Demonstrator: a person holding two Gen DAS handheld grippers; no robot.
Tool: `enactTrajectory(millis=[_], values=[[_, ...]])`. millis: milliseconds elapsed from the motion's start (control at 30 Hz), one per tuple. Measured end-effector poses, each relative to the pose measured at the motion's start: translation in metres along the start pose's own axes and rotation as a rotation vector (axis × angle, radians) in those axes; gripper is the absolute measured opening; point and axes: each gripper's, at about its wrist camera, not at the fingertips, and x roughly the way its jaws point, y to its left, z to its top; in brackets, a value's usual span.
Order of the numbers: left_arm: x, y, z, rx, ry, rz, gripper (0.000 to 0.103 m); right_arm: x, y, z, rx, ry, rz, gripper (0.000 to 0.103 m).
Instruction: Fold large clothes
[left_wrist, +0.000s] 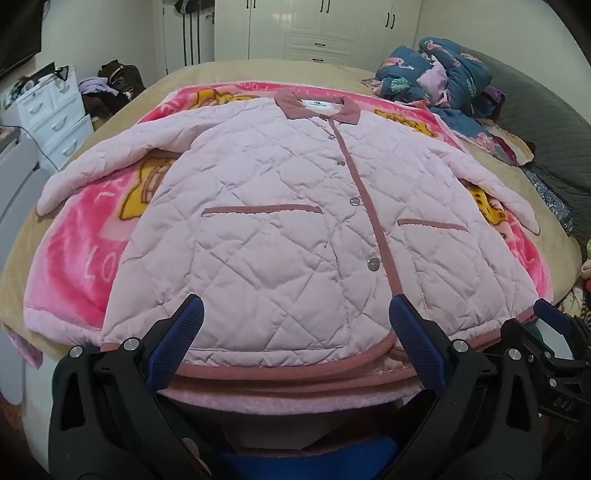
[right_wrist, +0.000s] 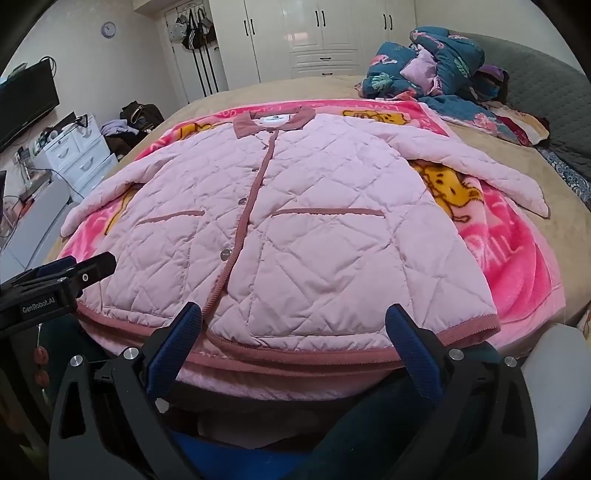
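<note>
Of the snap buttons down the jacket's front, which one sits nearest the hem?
The lowest snap button, below the pocket openings on the quilted pink jacket; the others run up toward the collar.

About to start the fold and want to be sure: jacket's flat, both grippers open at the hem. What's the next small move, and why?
Probably take the left gripper out to the left sleeve and grasp near its cuff. The pink quilted jacket lies flat, buttoned, sleeves spread onto the blanket; both grippers are open and empty, so sleeves likely fold inward first.
</note>
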Motion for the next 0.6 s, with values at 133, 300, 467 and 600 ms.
enactTrajectory(millis=[133, 300, 467, 600], values=[[0.000, 0.010, 0.003, 0.005, -0.001, -0.012, 0.094, 0.006, 0.009, -0.004, -0.005, -0.003, -0.015, 0.099], [0.000, 0.009, 0.003, 0.003, -0.002, -0.012, 0.094, 0.005, 0.011, -0.003, -0.009, -0.007, -0.014, 0.099], [-0.002, 0.009, 0.004, 0.004, -0.008, -0.013, 0.094, 0.004, 0.012, -0.003, -0.009, -0.009, -0.014, 0.099], [-0.002, 0.010, 0.004, 0.006, -0.008, -0.014, 0.094, 0.004, 0.010, -0.003, -0.009, -0.009, -0.013, 0.099]])
